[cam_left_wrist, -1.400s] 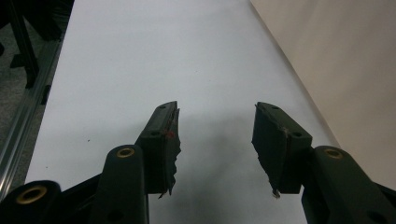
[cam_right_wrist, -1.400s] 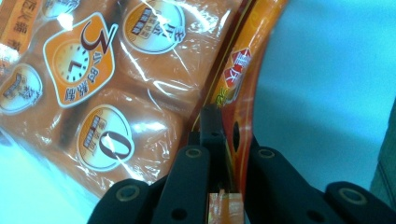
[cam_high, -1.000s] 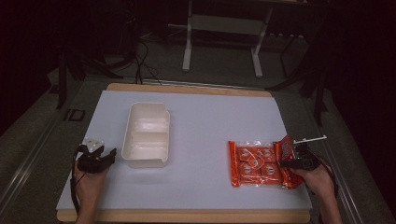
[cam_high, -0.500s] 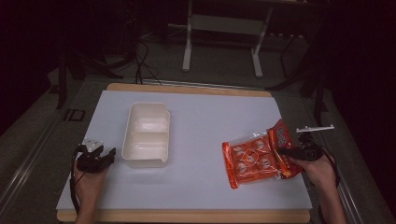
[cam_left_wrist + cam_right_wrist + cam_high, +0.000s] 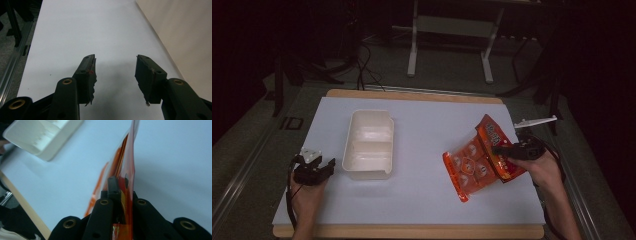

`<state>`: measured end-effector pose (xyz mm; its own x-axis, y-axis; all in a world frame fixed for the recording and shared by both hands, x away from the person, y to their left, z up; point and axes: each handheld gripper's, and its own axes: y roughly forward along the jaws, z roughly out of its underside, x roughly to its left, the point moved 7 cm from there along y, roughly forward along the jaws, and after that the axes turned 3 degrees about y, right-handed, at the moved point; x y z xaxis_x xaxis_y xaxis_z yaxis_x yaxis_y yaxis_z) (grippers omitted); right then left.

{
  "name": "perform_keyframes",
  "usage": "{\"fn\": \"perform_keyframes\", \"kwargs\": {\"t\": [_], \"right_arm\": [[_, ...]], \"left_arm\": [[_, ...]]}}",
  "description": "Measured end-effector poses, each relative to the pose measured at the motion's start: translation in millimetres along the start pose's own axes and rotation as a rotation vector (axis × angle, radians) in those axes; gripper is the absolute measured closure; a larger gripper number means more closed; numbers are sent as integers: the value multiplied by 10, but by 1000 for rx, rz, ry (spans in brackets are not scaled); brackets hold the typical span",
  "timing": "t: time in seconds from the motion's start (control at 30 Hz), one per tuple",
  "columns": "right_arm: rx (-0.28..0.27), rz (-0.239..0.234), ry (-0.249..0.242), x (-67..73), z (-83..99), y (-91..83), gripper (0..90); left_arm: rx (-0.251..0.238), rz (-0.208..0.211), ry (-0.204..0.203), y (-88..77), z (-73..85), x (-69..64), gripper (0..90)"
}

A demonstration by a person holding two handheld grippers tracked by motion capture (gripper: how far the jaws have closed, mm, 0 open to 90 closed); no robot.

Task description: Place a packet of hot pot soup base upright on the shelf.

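Note:
An orange snack bag (image 5: 477, 160) with several round pieces inside hangs tilted above the right half of the white table (image 5: 422, 130). My right gripper (image 5: 498, 149) is shut on its printed top edge. In the right gripper view the bag (image 5: 125, 170) runs edge-on between the closed jaws of that gripper (image 5: 117, 192). My left gripper (image 5: 323, 169) rests low at the table's left front, beside the white tray (image 5: 368, 145). Its jaws stand apart over bare table in the left gripper view (image 5: 116, 72), with nothing between them.
The white two-compartment tray (image 5: 40, 137) lies left of centre, and its wall (image 5: 180, 32) rises just right of my left gripper. A wooden edge (image 5: 412, 231) borders the table's front. Metal stand legs (image 5: 447, 45) and cables are on the dark floor behind.
My right gripper has lifted the orange bag off the table and tilted it up, moving slightly up and left. The left gripper has stayed in place.

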<state>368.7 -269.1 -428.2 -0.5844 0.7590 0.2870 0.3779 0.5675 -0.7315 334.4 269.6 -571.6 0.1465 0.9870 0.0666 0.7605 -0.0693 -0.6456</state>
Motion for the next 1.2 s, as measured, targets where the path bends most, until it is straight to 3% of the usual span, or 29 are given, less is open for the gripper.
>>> {"fn": "perform_keyframes", "kwargs": {"t": [0.17, 0.53, 0.83, 1.2], "right_arm": [[-5, -45, -46, 226, -155, 52, 900], [-7, -39, -134, 530, -381, 128, 900], [-16, -24, -183, 691, -547, 188, 900], [-40, -22, -223, 792, -726, 298, 900]], "left_arm": [[-3, 1, 1, -1, -2, 1, 511], [-2, 3, 0, -10, 2, -5, 511], [-7, 4, -3, -11, -2, -5, 511], [-6, 9, -1, -8, -6, -12, 511]]}}
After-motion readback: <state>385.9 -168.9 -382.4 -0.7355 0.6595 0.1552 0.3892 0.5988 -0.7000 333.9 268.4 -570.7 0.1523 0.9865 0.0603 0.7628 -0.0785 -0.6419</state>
